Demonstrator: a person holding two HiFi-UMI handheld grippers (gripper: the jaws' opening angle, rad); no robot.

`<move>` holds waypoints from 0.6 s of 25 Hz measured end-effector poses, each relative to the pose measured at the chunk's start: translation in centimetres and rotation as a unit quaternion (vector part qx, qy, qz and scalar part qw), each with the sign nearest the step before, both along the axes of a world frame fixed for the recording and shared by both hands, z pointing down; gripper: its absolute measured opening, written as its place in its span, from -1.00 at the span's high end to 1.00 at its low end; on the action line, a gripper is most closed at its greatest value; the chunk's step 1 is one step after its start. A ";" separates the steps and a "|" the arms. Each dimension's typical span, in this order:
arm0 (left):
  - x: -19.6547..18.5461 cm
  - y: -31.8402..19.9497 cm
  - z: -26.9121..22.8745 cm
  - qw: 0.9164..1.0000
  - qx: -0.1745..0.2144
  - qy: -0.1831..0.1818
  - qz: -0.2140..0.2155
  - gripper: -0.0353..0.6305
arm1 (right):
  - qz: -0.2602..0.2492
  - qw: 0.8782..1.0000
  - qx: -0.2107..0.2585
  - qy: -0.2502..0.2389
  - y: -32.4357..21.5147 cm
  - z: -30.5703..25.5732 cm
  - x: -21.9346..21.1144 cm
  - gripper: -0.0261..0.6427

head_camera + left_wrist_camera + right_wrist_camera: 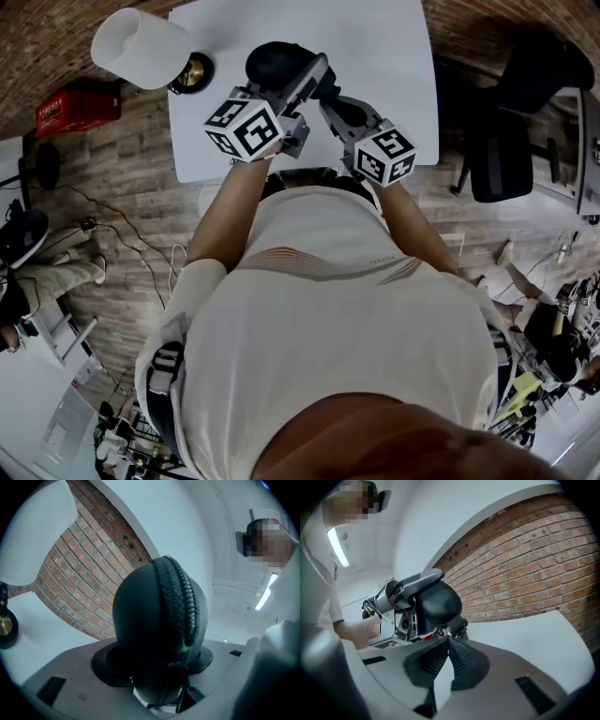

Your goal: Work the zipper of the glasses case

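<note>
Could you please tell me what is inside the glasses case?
Nothing inside shows. The case is opaque, and its zipper looks closed along the visible stretch, so any contents are covered.

The black oval glasses case (140,634) has a smooth matt shell and a coarse ribbed zipper band (180,597); the red brick wall (79,573) looks rough.

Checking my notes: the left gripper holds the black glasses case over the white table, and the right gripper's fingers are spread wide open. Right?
Not quite: the right gripper view shows the right gripper with its fingers closed together at the end of the glasses case. The left gripper does hold it over the white table.
</note>
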State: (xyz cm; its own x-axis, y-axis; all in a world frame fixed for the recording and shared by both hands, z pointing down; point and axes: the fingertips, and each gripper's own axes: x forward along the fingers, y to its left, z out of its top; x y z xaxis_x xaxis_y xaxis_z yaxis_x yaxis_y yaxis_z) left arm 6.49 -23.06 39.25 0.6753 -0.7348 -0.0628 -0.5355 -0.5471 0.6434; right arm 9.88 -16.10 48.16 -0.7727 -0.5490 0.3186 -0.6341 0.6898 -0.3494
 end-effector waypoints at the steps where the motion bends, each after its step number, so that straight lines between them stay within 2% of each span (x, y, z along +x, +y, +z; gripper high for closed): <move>1: 0.1 0.1 -0.1 1.000 0.003 -0.002 0.001 0.10 | 0.002 1.000 -0.002 -0.004 0.0 0.0 0.1 0.76; 8: 1.1 1.3 -0.8 0.998 0.035 -0.042 0.027 0.10 | 0.019 1.000 0.014 0.011 -0.7 -0.2 1.5 0.76; 12: 1.7 2.1 -0.7 0.996 0.043 -0.057 0.056 0.10 | 0.007 0.997 0.058 0.057 -0.7 -0.5 2.1 0.76; 15: 2.6 2.8 -0.7 0.990 0.056 -0.082 0.095 0.10 | -0.004 0.991 0.101 0.092 -0.8 -1.0 2.6 0.75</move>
